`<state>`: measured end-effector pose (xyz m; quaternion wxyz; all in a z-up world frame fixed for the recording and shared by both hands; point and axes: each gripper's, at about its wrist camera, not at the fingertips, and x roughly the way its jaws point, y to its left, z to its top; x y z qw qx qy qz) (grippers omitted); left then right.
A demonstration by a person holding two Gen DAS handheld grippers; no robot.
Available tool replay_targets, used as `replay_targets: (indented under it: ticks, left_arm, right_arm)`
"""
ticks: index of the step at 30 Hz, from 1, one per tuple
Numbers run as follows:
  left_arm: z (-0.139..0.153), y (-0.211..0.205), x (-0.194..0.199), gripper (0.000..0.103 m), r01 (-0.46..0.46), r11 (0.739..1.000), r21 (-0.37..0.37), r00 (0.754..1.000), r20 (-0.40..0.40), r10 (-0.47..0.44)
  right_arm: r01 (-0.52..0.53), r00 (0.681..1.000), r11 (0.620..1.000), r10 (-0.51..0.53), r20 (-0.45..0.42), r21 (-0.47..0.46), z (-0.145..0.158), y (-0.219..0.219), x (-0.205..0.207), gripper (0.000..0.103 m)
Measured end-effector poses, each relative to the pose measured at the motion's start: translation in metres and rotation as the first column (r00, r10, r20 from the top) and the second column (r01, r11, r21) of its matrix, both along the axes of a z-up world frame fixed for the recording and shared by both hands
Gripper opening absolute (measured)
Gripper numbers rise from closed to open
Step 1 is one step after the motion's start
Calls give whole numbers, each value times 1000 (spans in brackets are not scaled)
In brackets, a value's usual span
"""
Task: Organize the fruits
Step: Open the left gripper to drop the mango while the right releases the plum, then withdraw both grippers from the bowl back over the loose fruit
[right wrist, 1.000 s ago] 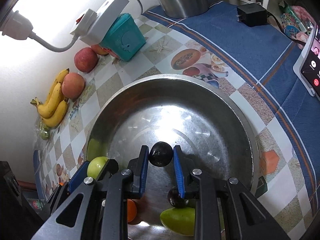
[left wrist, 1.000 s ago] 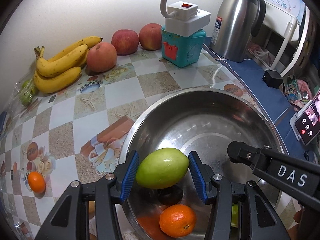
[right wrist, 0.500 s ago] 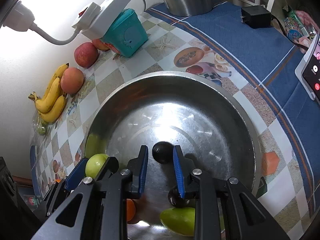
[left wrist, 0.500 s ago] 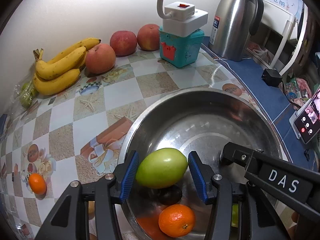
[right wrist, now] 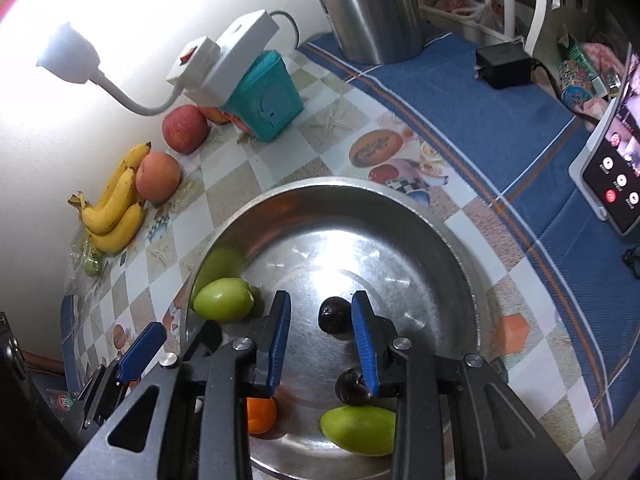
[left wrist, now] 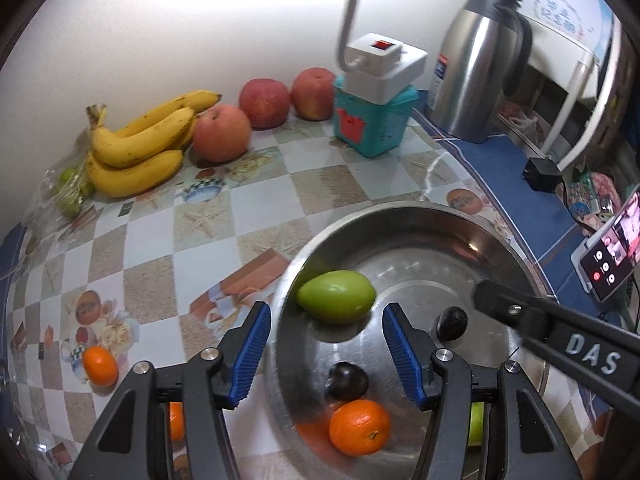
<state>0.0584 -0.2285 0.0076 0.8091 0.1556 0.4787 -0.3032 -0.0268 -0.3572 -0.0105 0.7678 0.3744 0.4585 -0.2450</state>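
A: Two grippers over steel bowl [left wrist: 500, 248], both just been opening. Left gripper [left wrist: 326, 354] about half open, pads clear of green fruit [left wrist: 336, 296]; fruit lying loose near bowl's left wall.

B: Risk there?

A: Could roll along curved wall, knock dark plum [left wrist: 347, 380] or orange [left wrist: 359, 422] below. Left finger [left wrist: 250, 350] hanging outside rim, right finger inside, so any drop clips rim and shoves bowl.

B: Right gripper [right wrist: 322, 334]?

A: Barely parted, nothing gripped. Second dark plum [right wrist: 335, 316] on bowl floor between pads, touching neither as far as visible. Closing again by accident picks it back up; sideways pull-out nudges it.

B: Pose?

A: Both pitched steeply down, side by side, near each other over bowl. Collision likely if either swings inward.

B: Left to sort?

A: Bananas [left wrist: 140, 148], apples [left wrist: 264, 102], small orange [left wrist: 100, 366] on table, outside bowl.
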Motion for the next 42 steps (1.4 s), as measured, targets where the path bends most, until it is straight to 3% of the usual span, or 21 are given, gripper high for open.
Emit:
replay_targets:
  ticks: [8, 11, 18, 24, 28, 30, 31, 34, 36, 42]
  left_arm:
    - [6, 31, 18, 62, -131, 991, 21, 990, -41, 132]
    - [7, 46, 26, 63, -198, 979, 58, 978, -51, 201]
    - [9, 73, 41, 64, -293, 954, 63, 952, -76, 298]
    - [13, 87, 47, 65, -336, 940, 53, 937, -82, 339]
    - [14, 90, 48, 72, -345, 937, 53, 934, -80, 348]
    - [13, 90, 49, 77, -348, 935, 60, 932, -81, 352]
    - [12, 90, 49, 80, -351, 934, 64, 931, -81, 355]
    - [9, 91, 50, 90, -362, 929, 82, 927, -73, 368]
    - [7, 92, 50, 95, -368, 925, 93, 925, -63, 374]
    - [5, 98, 53, 102, -397, 912, 100, 914, -51, 403]
  right_arm:
    - [-9, 1000, 1000, 9, -15, -21, 11, 5, -4, 32]
    - [-21, 1000, 999, 20, -22, -24, 11, 9, -2, 32]
    - [-64, 997, 998, 63, -52, -25, 6, 19, 7, 33]
    - [-107, 993, 994, 104, -55, -37, 9, 30, 16, 33]
    - [-133, 990, 990, 131, -55, -48, 11, 37, 21, 34]
    - [-140, 989, 989, 136, -58, -54, 11, 39, 22, 53]
    - [-144, 988, 988, 141, -60, -57, 12, 40, 23, 57]
    - [-149, 988, 987, 146, -57, -58, 12, 40, 24, 60]
    - [-155, 986, 986, 151, -66, -67, 11, 41, 25, 69]
    - [-151, 986, 985, 145, -81, -78, 10, 40, 24, 70]
